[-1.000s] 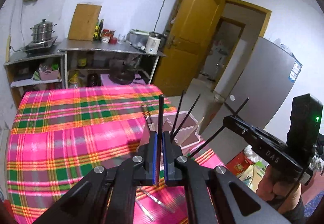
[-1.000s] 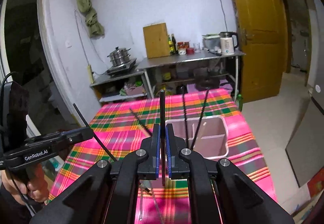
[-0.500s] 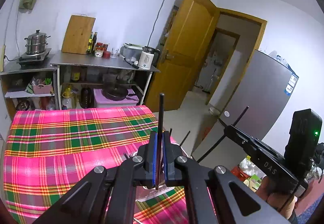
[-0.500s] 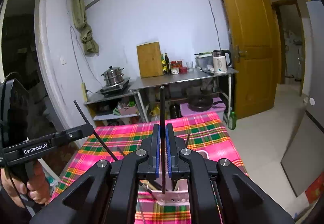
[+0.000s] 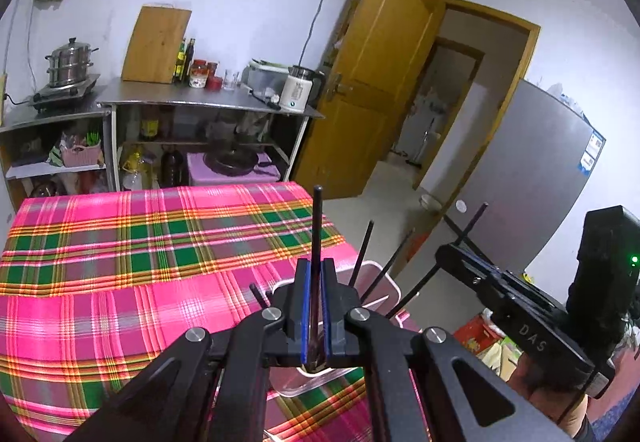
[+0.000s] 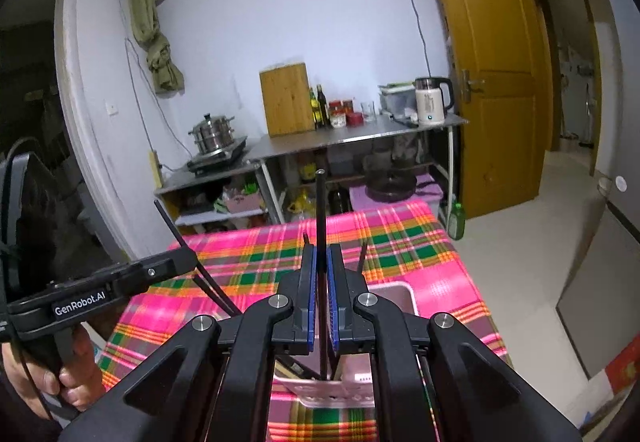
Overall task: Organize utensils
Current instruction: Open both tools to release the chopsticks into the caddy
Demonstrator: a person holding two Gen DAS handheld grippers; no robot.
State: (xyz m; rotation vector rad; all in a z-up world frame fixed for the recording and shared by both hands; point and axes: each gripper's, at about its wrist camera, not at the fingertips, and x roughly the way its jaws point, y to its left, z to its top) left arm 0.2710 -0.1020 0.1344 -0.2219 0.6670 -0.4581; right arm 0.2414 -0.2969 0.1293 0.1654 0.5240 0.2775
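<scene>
My left gripper [image 5: 316, 270] is shut on a black chopstick [image 5: 317, 226] that stands upright between its blue pads. Just below it sits the pink utensil holder [image 5: 386, 271], with other black chopsticks [image 5: 361, 256] leaning in it. In the right wrist view my right gripper [image 6: 320, 254] is shut on another black chopstick [image 6: 320, 210], whose lower end hangs over the pink holder [image 6: 396, 294]. Each gripper also shows in the other's view: the right gripper [image 5: 448, 256] at the right and the left gripper [image 6: 186, 262] at the left, both above the holder.
The table wears a pink and green plaid cloth [image 5: 140, 250]; its right edge drops to the floor beside the holder. Behind stand a metal counter [image 6: 352, 134] with a kettle [image 6: 430, 104] and cutting board, an open yellow door [image 5: 380, 90] and a grey fridge [image 5: 532, 178].
Both grippers have carried their chopsticks forward. The pink holder, which lay ahead of the fingers a second ago, now sits right under them. Both stayed shut.
</scene>
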